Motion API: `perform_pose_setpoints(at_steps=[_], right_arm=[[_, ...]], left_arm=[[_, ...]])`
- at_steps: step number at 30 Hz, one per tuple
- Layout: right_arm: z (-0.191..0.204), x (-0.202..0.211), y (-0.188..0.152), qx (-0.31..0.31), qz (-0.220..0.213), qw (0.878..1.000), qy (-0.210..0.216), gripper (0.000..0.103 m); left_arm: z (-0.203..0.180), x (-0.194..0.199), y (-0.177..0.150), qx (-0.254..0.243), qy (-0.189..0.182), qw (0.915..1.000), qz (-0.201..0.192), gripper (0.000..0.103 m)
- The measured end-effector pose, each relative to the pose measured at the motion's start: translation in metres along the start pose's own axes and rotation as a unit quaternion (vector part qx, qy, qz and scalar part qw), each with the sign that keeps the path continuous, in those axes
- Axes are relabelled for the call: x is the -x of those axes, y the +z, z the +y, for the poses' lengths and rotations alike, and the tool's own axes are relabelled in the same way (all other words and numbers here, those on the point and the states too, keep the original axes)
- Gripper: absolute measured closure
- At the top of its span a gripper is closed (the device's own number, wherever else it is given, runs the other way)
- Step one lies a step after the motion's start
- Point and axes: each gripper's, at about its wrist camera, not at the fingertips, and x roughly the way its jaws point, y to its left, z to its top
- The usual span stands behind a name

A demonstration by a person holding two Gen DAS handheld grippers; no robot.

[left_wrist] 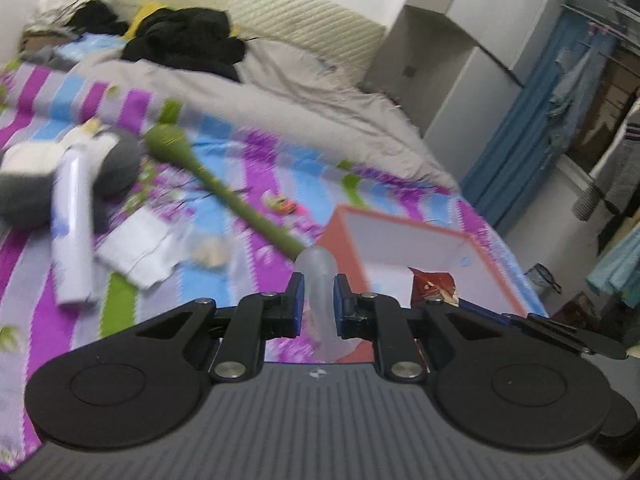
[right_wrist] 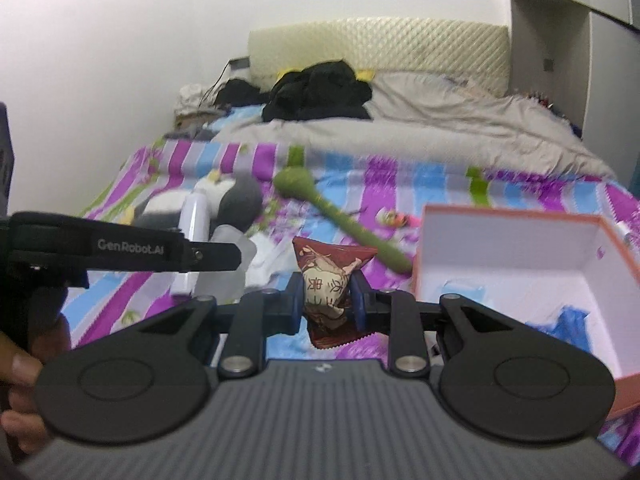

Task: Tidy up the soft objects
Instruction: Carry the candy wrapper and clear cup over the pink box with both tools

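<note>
Translucent soft piece (left_wrist: 318, 280) clamped upright between the left gripper (left_wrist: 316, 300) pads; red snack packet (right_wrist: 329, 292) pinched, crumpled at the waist, in the right gripper (right_wrist: 326, 298). Open orange-rimmed box (right_wrist: 520, 216) lies just right of the right fingers. Judgement: carry both over the rim before releasing; keep the squeeze light, since both deform.

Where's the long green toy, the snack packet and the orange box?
long green toy (left_wrist: 166, 142), left wrist view, on its round head.
snack packet (right_wrist: 326, 286), right wrist view, on its printed middle.
orange box (right_wrist: 516, 214), right wrist view, on its far rim.
</note>
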Motion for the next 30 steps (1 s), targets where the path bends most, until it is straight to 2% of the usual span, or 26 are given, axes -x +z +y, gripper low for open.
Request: perform_pose_setpoints(at_steps=[6,11,14,21,25,30], right_arm=[[-0.031,0.015,0.023,-0.011,-0.023,0.999,-0.026,0.075],[-0.062,0.021,0.035,-0.007,-0.036,0.997,-0.072,0.075],[-0.088,0.02,0.038,-0.022,-0.03,0.995,-0.094,0.075],[-0.154,0.006,0.032,-0.081,0.038,0.986,-0.144,0.075],[-0.185,-0.01,0.021,-0.113,0.088,0.979,-0.148,0.075],[-0.207,-0.032,0.007,-0.145,0.138,0.97,-0.135,0.075]], left_arm=[[-0.047,-0.019,0.025,-0.029,-0.031,0.9991,0.0,0.084],[-0.084,-0.054,0.033,-0.05,-0.058,0.9969,0.017,0.084],[-0.105,-0.08,0.034,-0.061,-0.074,0.9946,0.04,0.084],[-0.136,-0.14,0.028,-0.079,-0.092,0.9871,0.104,0.084],[-0.147,-0.17,0.022,-0.085,-0.084,0.9809,0.153,0.084],[-0.154,-0.199,0.017,-0.084,-0.082,0.9751,0.188,0.084]])
